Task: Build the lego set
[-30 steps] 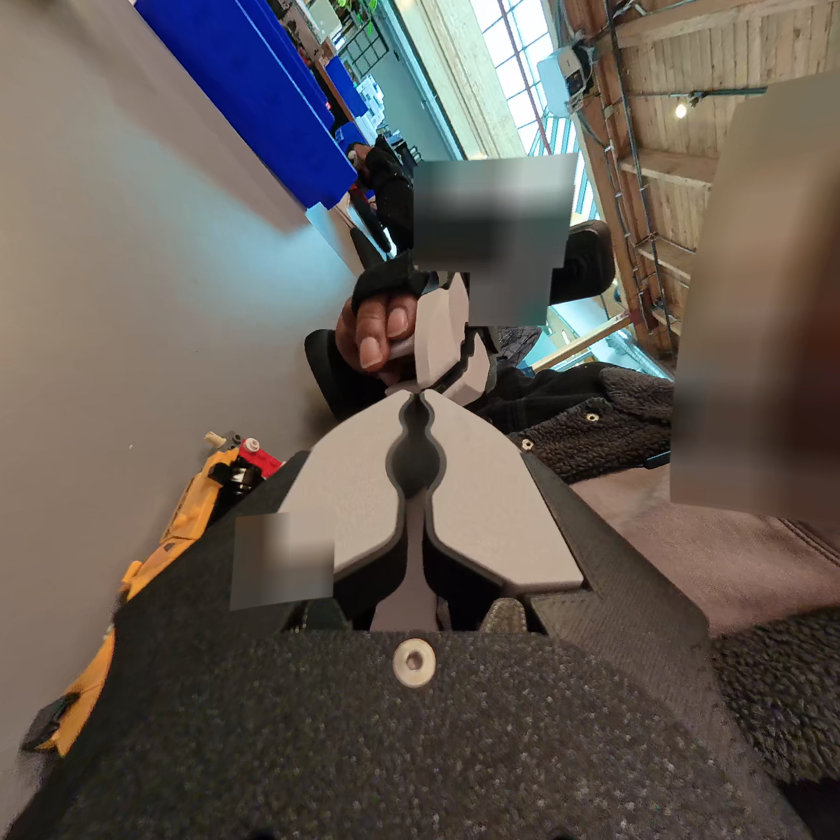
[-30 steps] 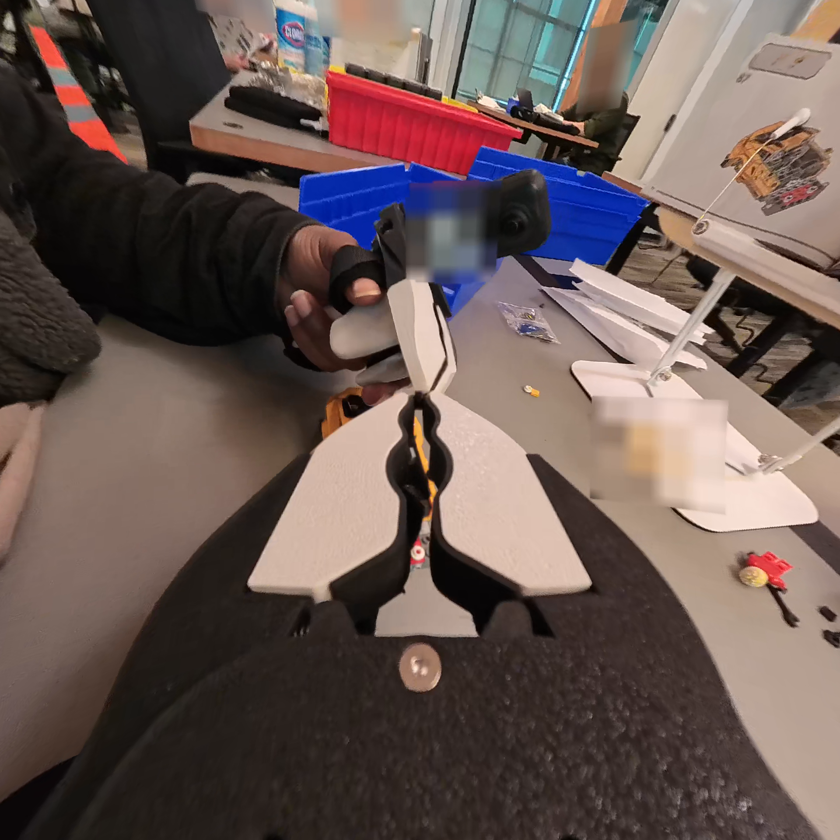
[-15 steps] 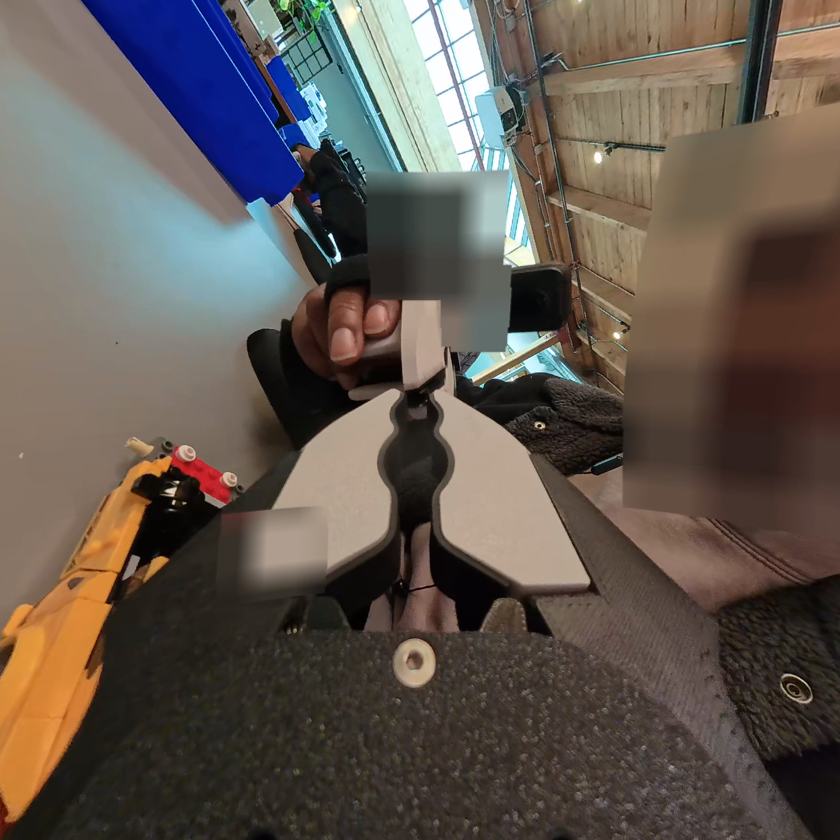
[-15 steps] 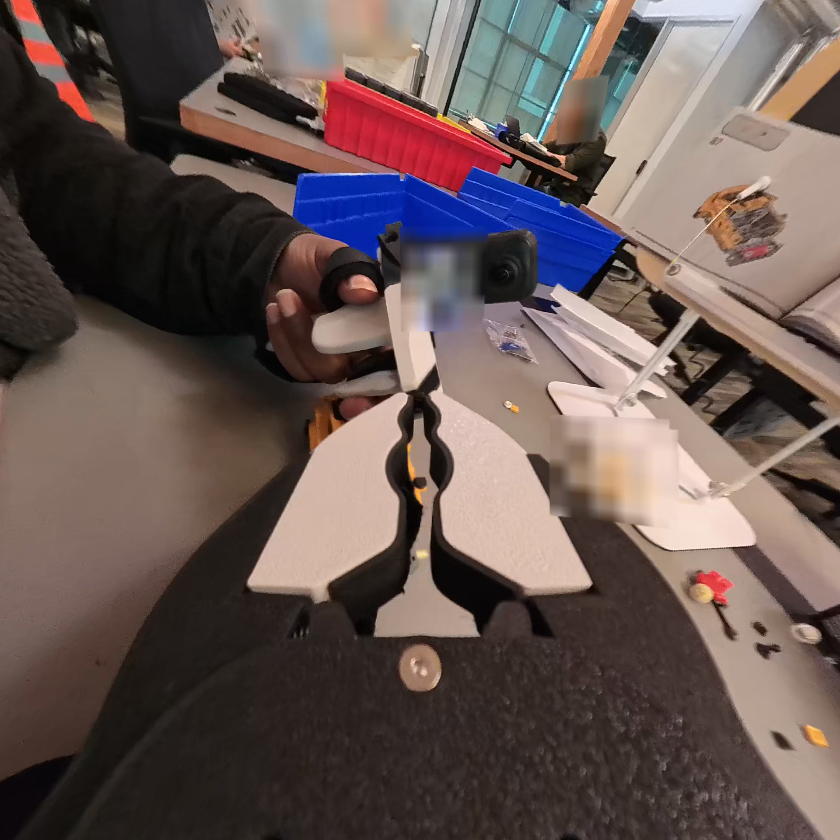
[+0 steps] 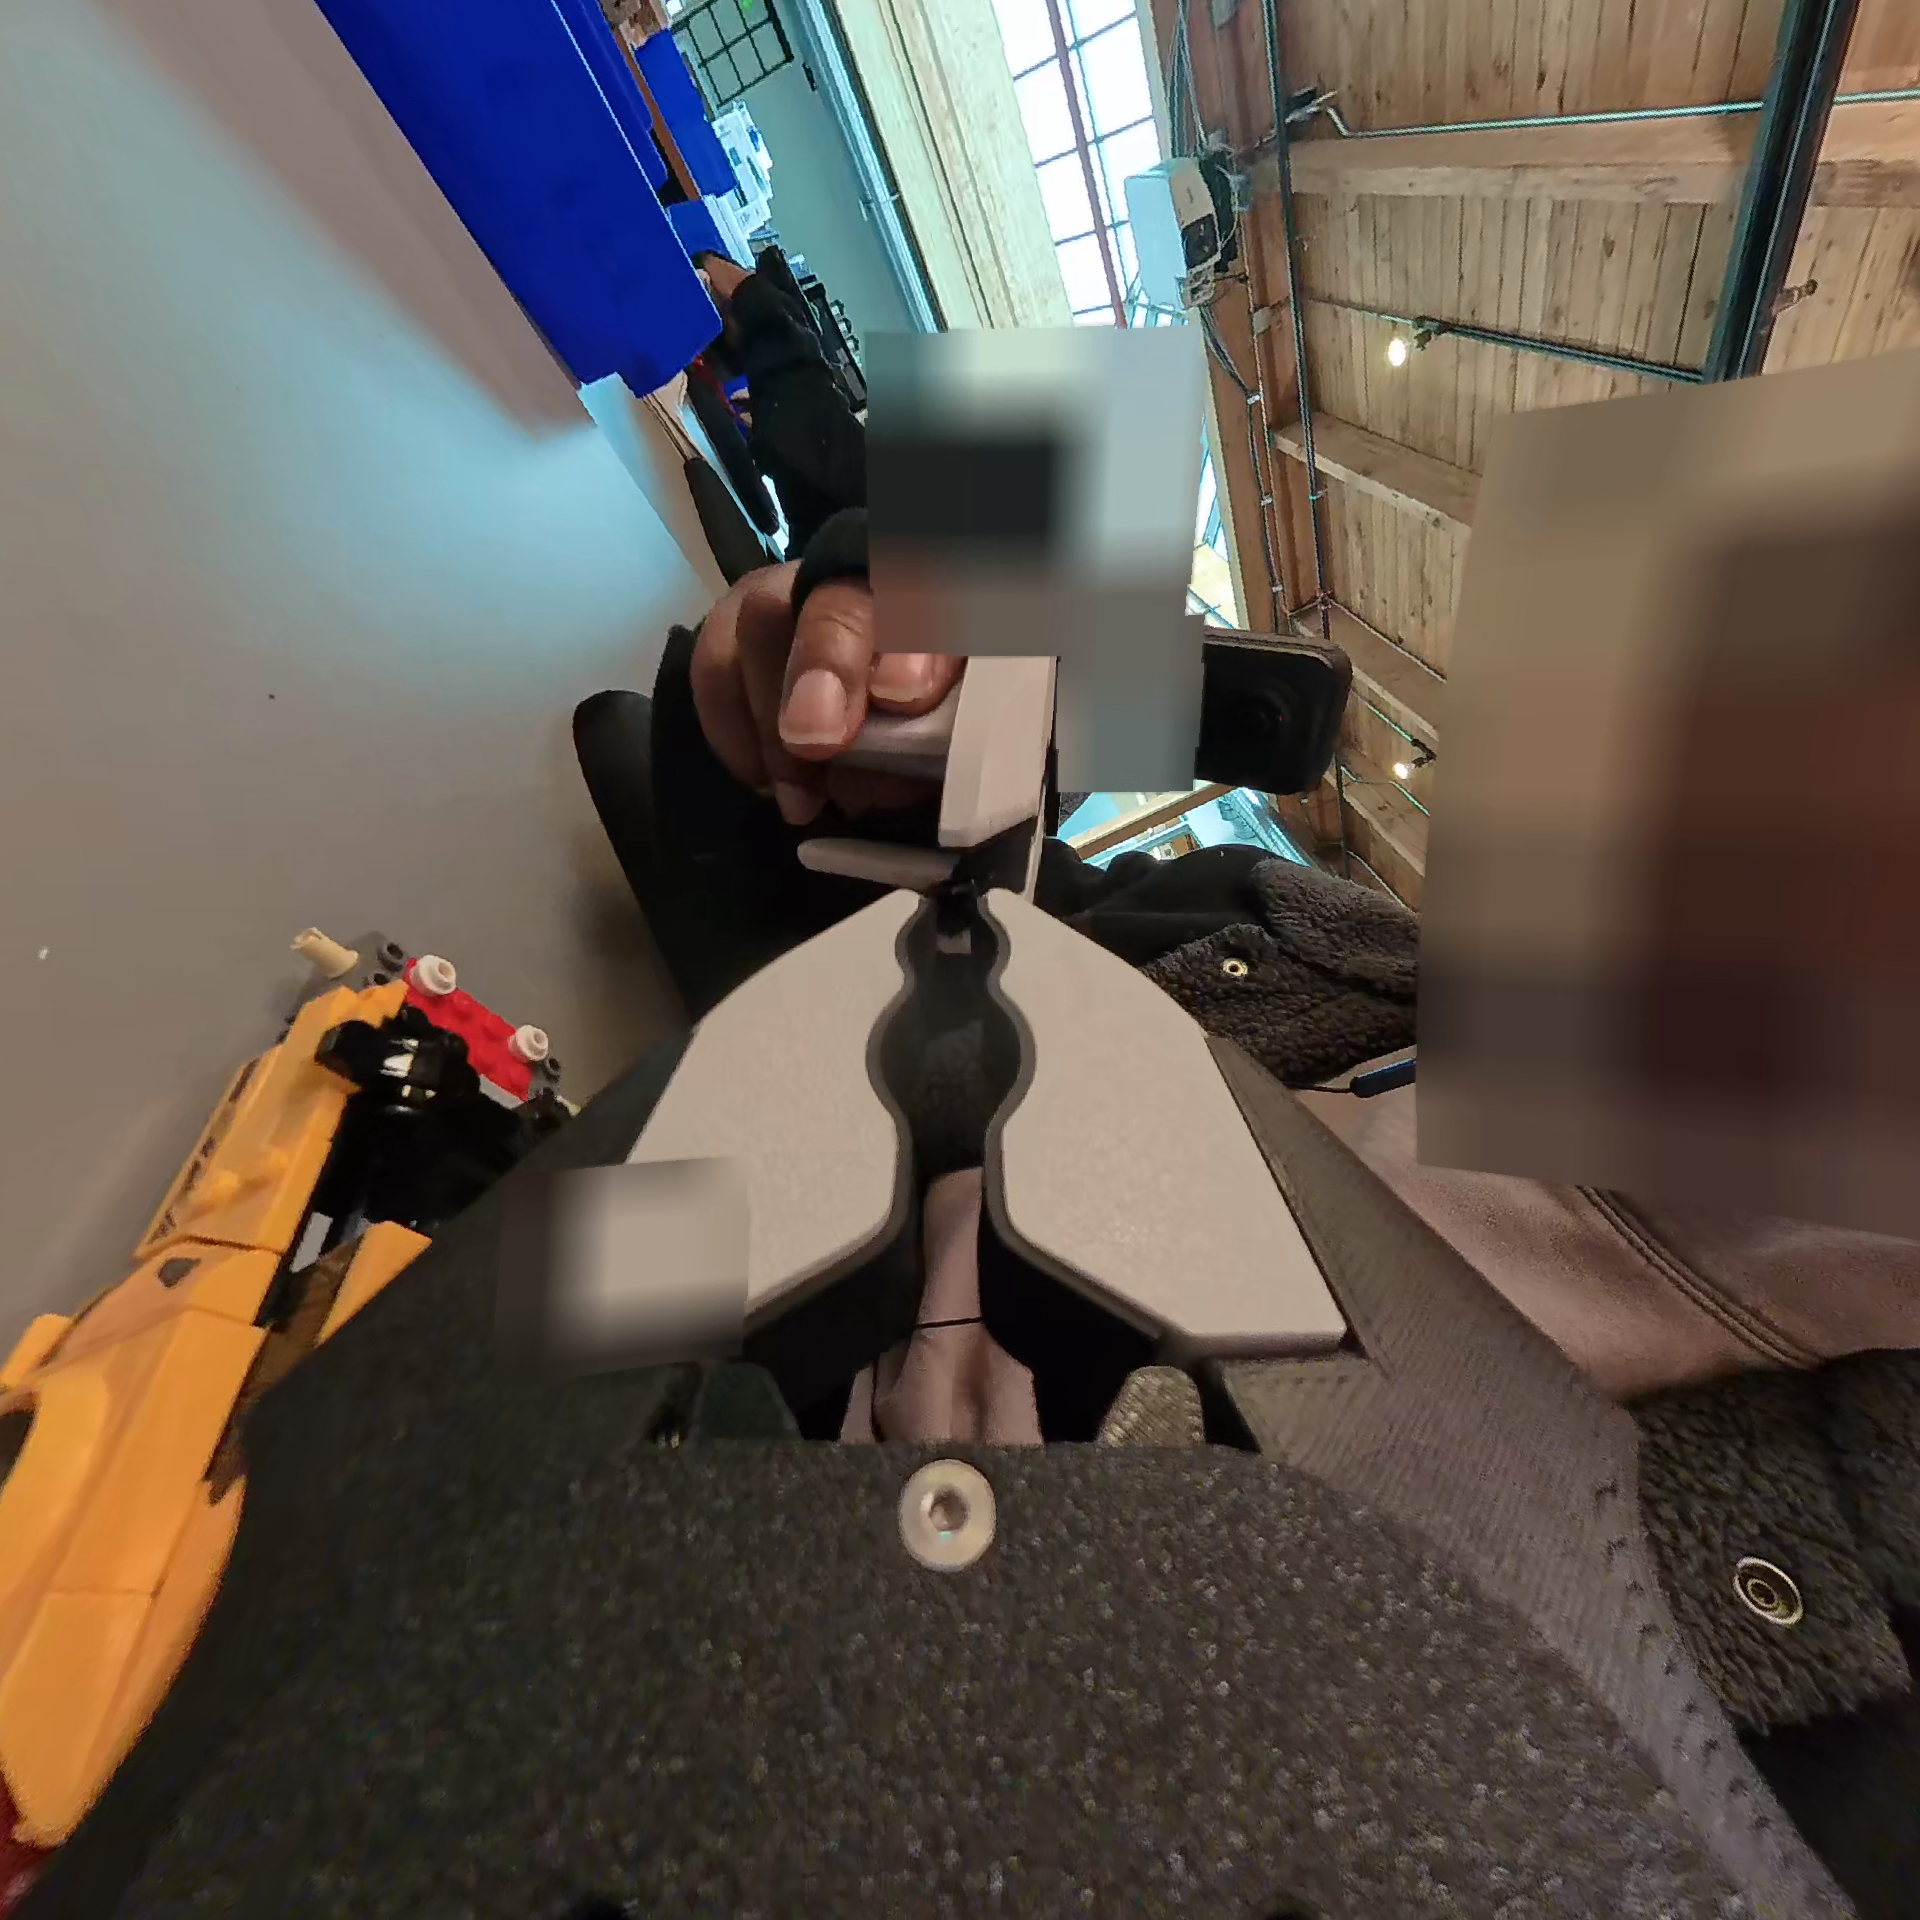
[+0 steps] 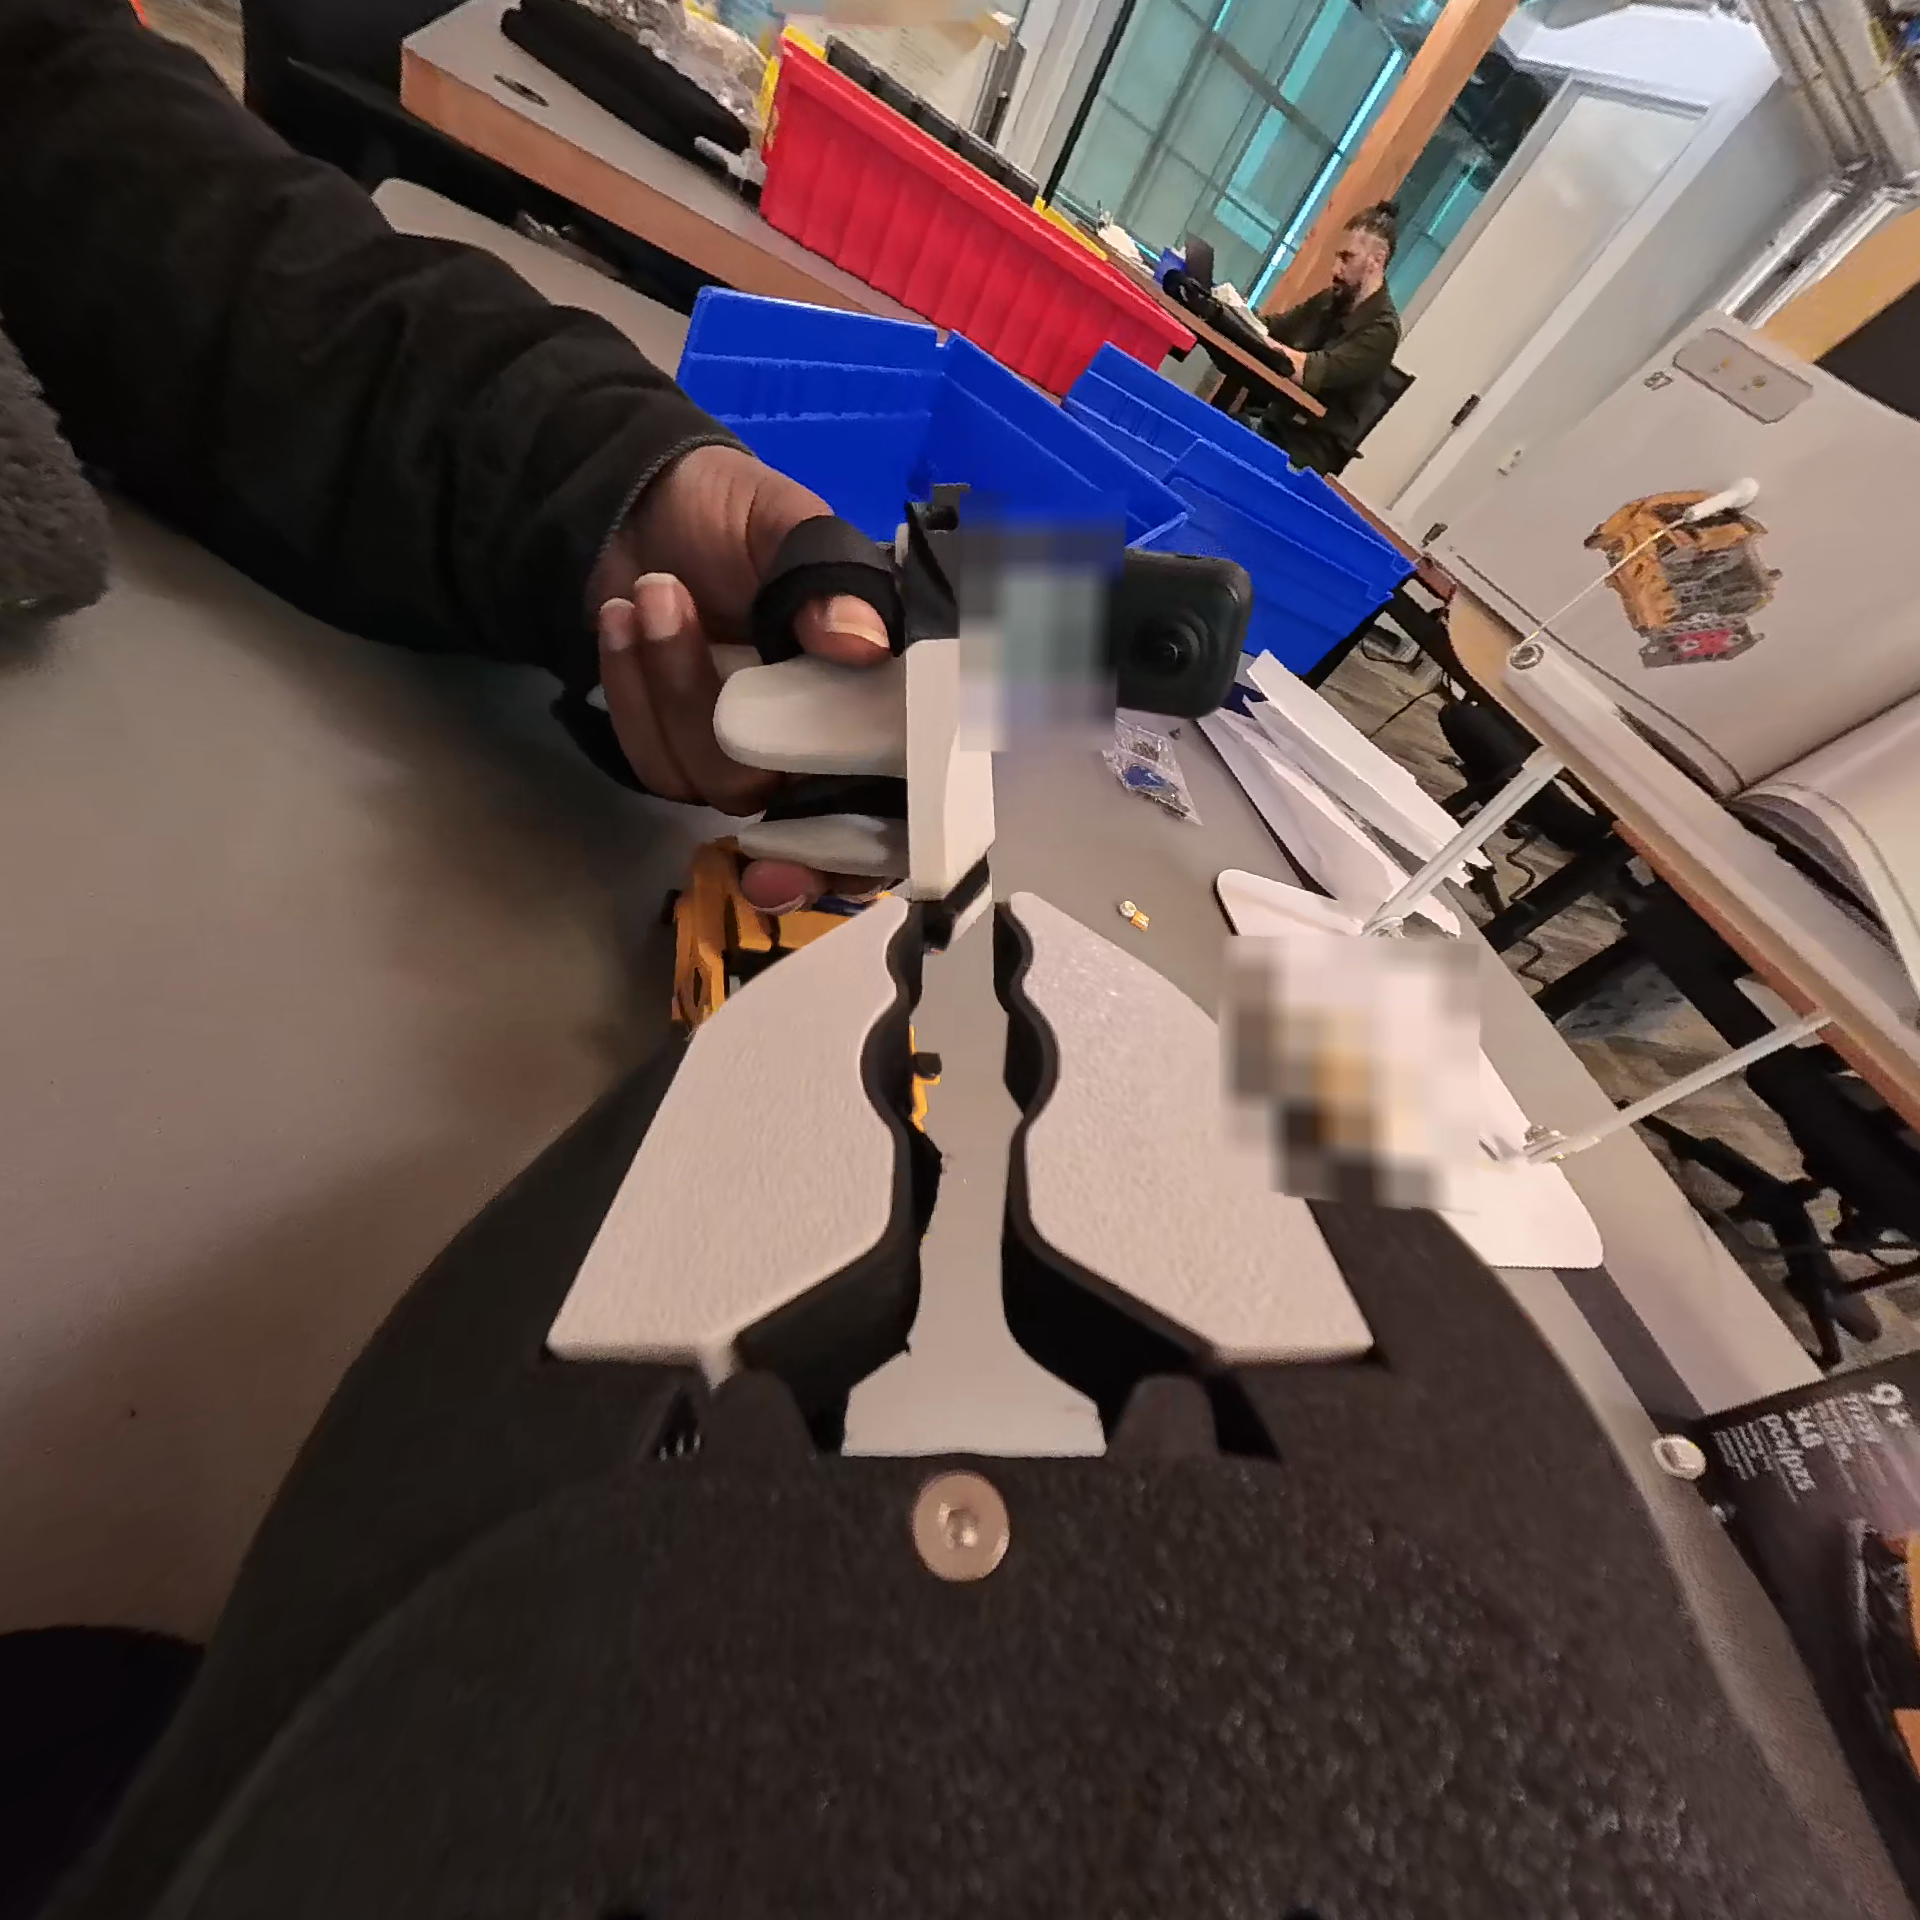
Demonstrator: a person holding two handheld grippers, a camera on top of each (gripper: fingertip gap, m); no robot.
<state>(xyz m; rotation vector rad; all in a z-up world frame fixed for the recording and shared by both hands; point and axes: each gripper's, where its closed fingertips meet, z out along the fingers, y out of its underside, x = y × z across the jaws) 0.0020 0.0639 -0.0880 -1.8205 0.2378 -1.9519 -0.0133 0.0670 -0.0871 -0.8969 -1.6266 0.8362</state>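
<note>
Your left gripper pinches a small black piece at its tips. Your right gripper, tip to tip with it, stands narrowly open just above the yellow brick model.

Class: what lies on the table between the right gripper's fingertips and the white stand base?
A tiny yellow piece on the table; the right wrist view shows it.

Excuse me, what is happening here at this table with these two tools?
A person holds a white two-finger gripper in each hand above the grey table, tip to tip. The right gripper stands open, and the left gripper's nearly closed tips reach into its gap. Whether something small sits there is unclear. A yellow brick-built toy vehicle lies on the table beneath.
</note>
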